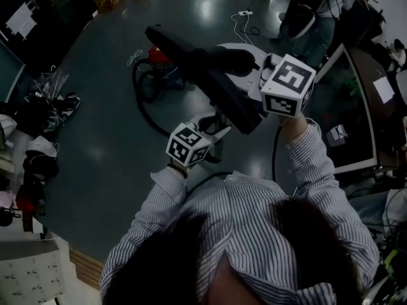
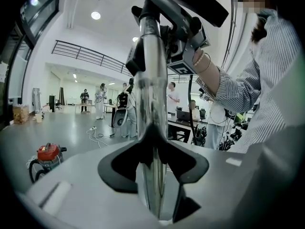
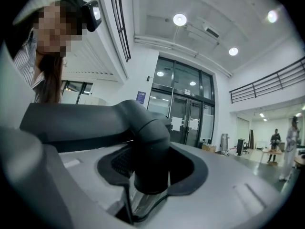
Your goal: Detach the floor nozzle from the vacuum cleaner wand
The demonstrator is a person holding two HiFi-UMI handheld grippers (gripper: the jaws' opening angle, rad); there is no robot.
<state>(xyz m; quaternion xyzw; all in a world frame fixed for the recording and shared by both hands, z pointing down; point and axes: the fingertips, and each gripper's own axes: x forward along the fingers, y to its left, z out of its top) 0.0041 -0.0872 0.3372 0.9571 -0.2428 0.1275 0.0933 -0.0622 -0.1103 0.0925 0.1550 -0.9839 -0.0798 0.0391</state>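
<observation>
Right gripper [image 3: 152,173]: clamped on the dark neck of the floor nozzle [image 3: 143,128], held aloft, seemingly still seated on the chrome wand [image 2: 152,80] in your clenched left gripper [image 2: 155,161]; brace left, draw right straight along the tube, no sideways levering.

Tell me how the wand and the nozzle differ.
The wand is a shiny, straight metal tube; the nozzle is dull dark plastic with a bent neck. The wand is clamped in the left gripper; the nozzle's neck sits in the right gripper. Shared: both are held up in the air, and they are joined, the metal tube running into the nozzle's neck.
</observation>
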